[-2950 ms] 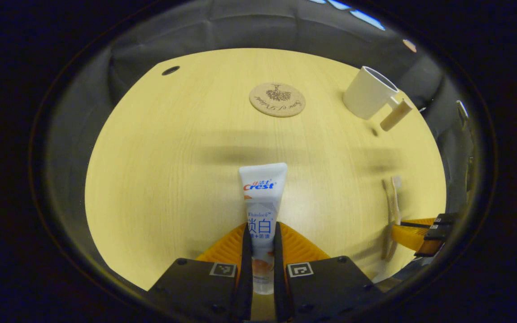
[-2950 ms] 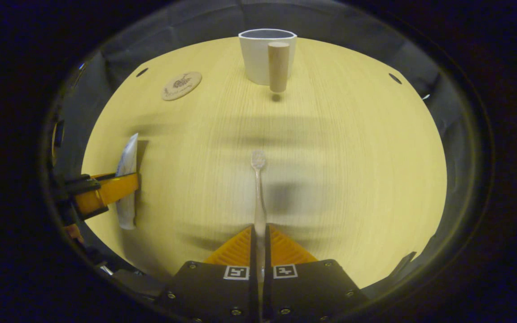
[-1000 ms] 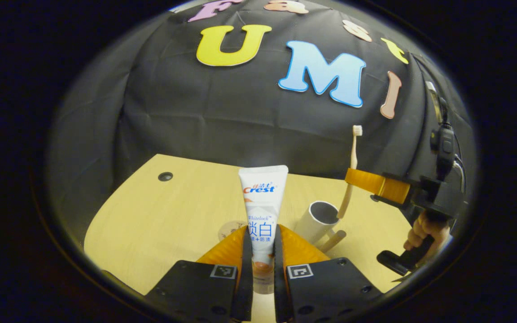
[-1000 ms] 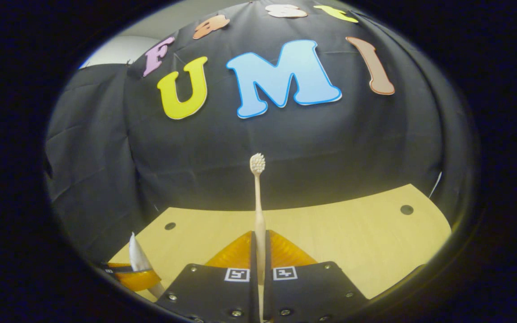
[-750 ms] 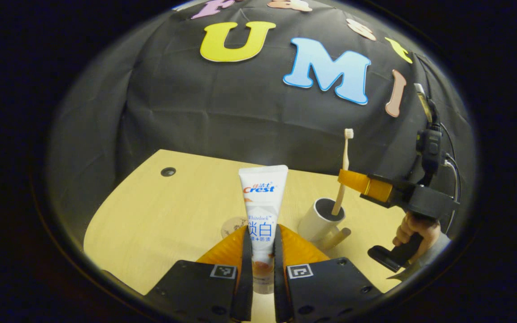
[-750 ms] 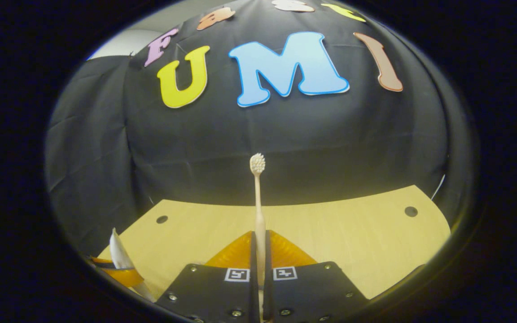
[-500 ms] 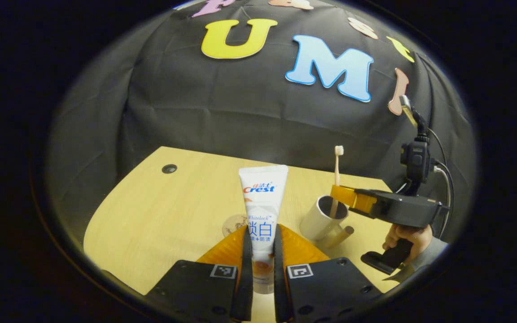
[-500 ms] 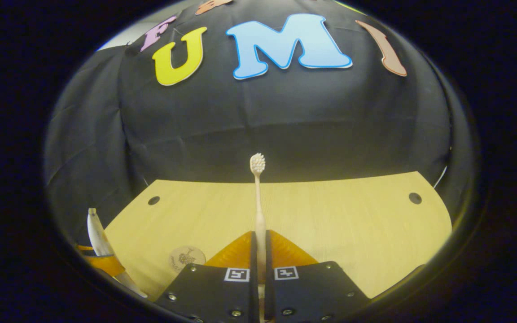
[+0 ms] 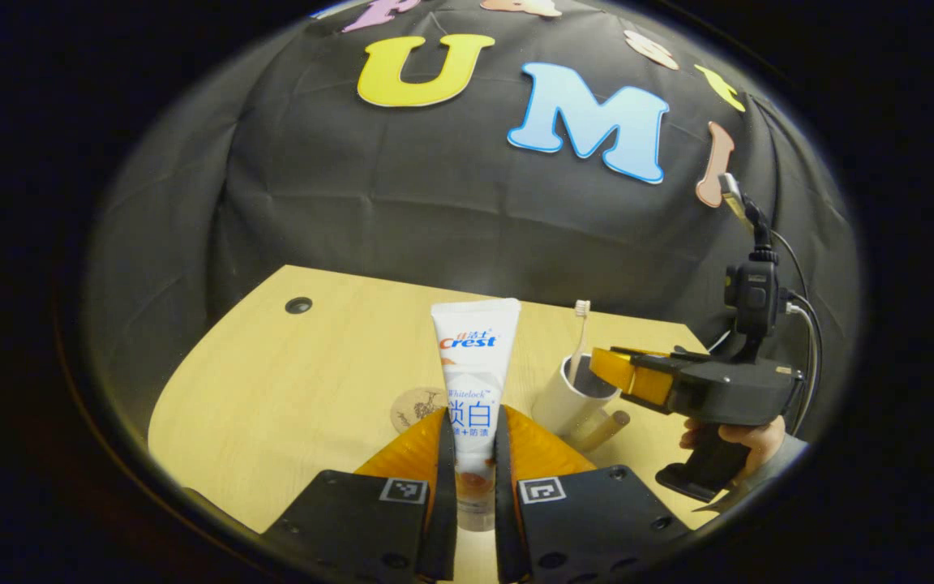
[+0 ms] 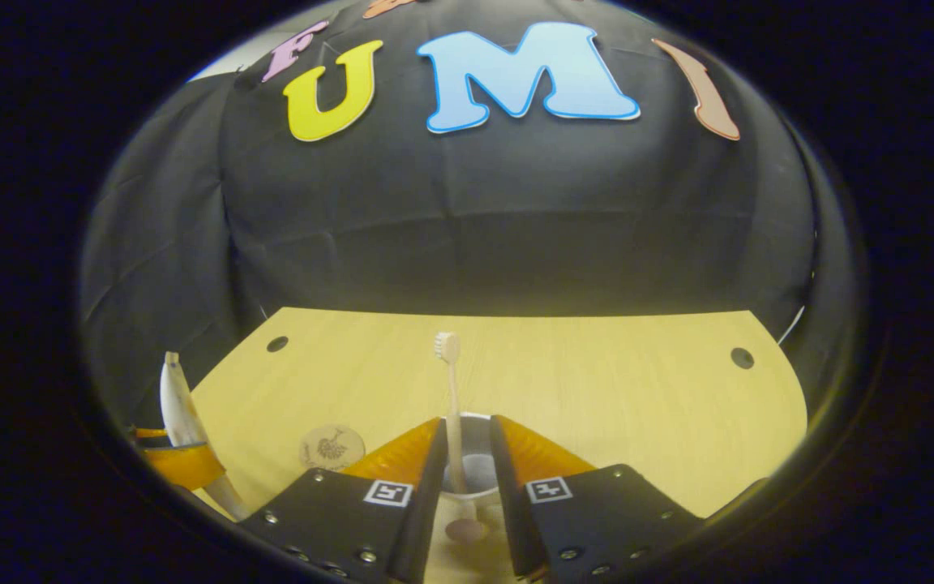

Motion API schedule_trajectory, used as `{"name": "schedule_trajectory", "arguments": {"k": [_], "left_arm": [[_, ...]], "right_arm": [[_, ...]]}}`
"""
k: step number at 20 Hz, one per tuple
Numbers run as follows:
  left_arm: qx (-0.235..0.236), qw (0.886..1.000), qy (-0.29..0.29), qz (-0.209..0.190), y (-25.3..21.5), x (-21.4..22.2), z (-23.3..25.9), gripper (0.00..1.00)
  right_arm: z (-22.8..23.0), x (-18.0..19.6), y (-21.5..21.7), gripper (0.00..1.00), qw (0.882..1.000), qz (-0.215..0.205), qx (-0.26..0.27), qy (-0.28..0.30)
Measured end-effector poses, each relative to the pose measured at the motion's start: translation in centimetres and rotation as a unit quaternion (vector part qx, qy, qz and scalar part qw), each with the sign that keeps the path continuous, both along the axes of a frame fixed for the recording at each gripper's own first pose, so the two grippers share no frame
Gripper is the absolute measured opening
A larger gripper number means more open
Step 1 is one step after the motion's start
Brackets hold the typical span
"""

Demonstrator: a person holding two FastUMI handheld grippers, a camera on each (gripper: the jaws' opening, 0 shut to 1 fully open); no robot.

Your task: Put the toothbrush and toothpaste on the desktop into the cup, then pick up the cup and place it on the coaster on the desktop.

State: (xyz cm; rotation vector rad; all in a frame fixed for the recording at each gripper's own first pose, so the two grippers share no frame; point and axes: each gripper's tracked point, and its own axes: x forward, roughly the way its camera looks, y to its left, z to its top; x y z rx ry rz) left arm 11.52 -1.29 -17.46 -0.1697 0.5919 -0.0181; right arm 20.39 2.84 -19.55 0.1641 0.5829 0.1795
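My left gripper [image 9: 473, 418] is shut on a white toothpaste tube [image 9: 475, 365], held upright above the wooden desk [image 9: 289, 381]. To its right stands the white cup [image 9: 564, 401] with a wooden handle [image 9: 601, 430]. The beige toothbrush [image 9: 579, 341] stands in it, bristles up. My right gripper [image 10: 467, 430] is open just above the cup [image 10: 479, 466], its fingers either side of the toothbrush [image 10: 452, 389] without pressing on it. The round cork coaster [image 9: 417, 408] lies left of the cup. In the right gripper view the toothpaste [image 10: 175, 401] shows at the far left.
The desk [image 10: 637, 405] has small round holes near its back corners [image 10: 737, 357] [image 9: 298, 305]. A hand [image 9: 726, 438] holds the right gripper's black handle. The coaster [image 10: 332, 448] lies between the two grippers. Bare desk stretches to the right of the cup.
The right gripper lowered the toothbrush into the cup and opened, letting it go. The toothbrush now stands lower, leaning in the cup. The left gripper keeps holding the toothpaste, nearly still.
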Motion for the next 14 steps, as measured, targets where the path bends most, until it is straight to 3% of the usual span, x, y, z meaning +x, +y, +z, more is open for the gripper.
{"name": "schedule_trajectory", "arguments": {"k": [1, 2, 4, 14], "left_arm": [[-0.001, 1.0, -0.003, -0.001, -0.1, 0.1, 0.1, 0.27], [-0.001, 1.0, -0.006, -0.003, -0.3, 0.2, 0.2, 0.27], [-0.001, 1.0, -0.015, -0.006, -0.6, 0.7, 0.4, 0.27], [-0.003, 0.994, -0.107, -0.024, -4.5, 4.7, 3.8, 0.27]], "right_arm": [[0.3, -0.4, -0.2, 0.42, 1.0, -0.001, 0.0, -0.002], [0.7, -0.8, -0.4, 0.63, 1.0, -0.004, 0.0, -0.004], [1.2, -1.6, -1.5, 0.89, 1.0, -0.013, -0.008, -0.01], [5.2, -8.0, -7.0, 0.89, 0.998, -0.047, -0.012, -0.037]]}}
